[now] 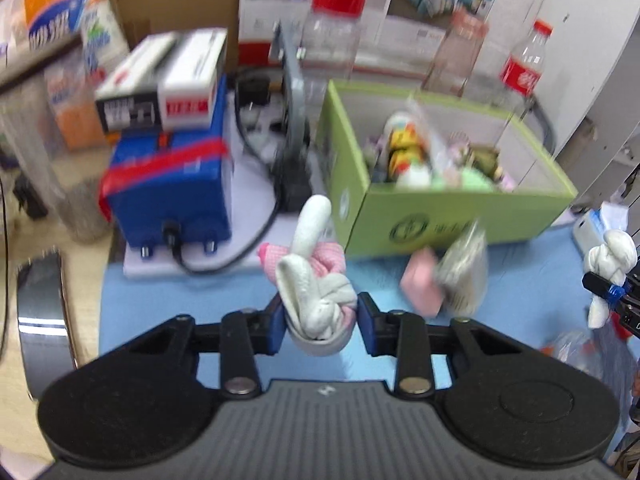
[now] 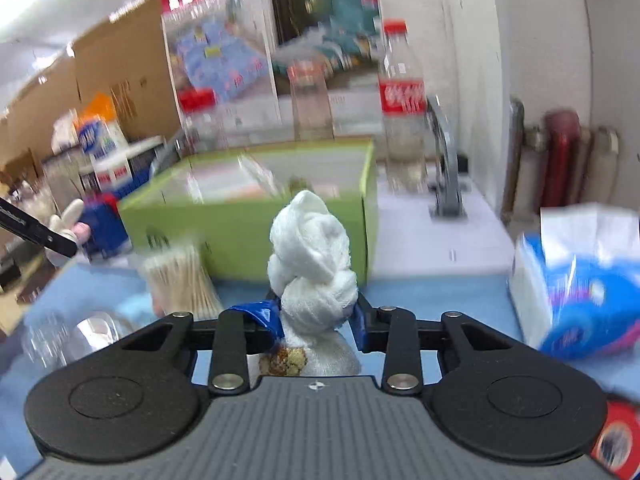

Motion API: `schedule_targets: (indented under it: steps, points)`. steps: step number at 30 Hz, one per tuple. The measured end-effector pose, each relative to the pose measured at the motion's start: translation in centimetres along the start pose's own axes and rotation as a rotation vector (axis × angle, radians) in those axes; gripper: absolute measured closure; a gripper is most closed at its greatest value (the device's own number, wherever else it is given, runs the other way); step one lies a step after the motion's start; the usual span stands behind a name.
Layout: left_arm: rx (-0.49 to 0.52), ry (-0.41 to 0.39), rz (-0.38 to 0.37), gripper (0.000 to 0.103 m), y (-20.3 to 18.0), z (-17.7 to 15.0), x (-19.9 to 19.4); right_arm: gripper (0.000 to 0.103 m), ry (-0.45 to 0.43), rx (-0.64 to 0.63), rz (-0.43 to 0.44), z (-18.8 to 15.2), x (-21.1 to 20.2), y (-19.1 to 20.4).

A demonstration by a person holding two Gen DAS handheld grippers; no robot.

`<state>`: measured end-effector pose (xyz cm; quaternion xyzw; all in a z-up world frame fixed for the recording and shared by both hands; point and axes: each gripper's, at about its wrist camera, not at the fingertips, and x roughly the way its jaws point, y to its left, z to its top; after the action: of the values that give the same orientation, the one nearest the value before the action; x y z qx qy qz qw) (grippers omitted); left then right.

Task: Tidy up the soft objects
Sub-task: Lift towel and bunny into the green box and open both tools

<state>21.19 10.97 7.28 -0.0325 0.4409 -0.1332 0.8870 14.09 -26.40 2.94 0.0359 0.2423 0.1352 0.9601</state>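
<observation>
Blue tissue pack (image 2: 576, 288) shows only beside right tool (image 2: 316, 320).

Both tools share one build. The left gripper (image 1: 320, 322) has a ribbed dark-grey housing flanked by two round black discs, black linkage bars pinned with silver rivets and small screws, and blue pads on its black fingers (image 1: 272, 326). The right gripper (image 2: 316, 320) matches it, though its blue finger covering (image 2: 256, 314) looks wrinkled, like tape. A small white mark sits at each housing's front edge.
</observation>
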Motion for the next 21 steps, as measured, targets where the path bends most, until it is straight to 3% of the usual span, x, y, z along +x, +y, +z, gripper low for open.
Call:
schedule_targets:
  steps: [5,8,12,14,15,16,21]
  points:
    - [0.046,-0.108,-0.024,0.069,-3.1,6.3,-1.7,0.084,-0.096,-0.083,-0.01,7.3,2.1,0.6]
    - [0.066,-0.125,-0.062,0.069,-5.4,9.5,-0.7,0.084,-0.076,-0.121,-0.013,10.4,5.6,1.0]
    - [0.096,-0.098,-0.047,0.069,-7.9,11.8,3.5,0.079,-0.021,-0.119,0.007,11.9,10.1,1.1]
    - [0.103,-0.067,-0.045,0.063,-8.2,11.9,6.0,0.076,0.037,-0.076,0.016,11.9,12.4,0.8]
    - [0.097,-0.059,-0.038,0.052,-8.3,12.0,7.1,0.074,0.095,-0.06,-0.017,12.0,13.6,0.8]
    - [0.089,-0.053,-0.028,0.033,-8.1,11.9,7.9,0.074,0.139,-0.058,-0.055,12.0,14.5,0.9]
    - [0.065,-0.073,-0.004,0.034,-7.2,11.4,7.3,0.066,0.011,-0.102,-0.065,12.6,12.1,1.3]
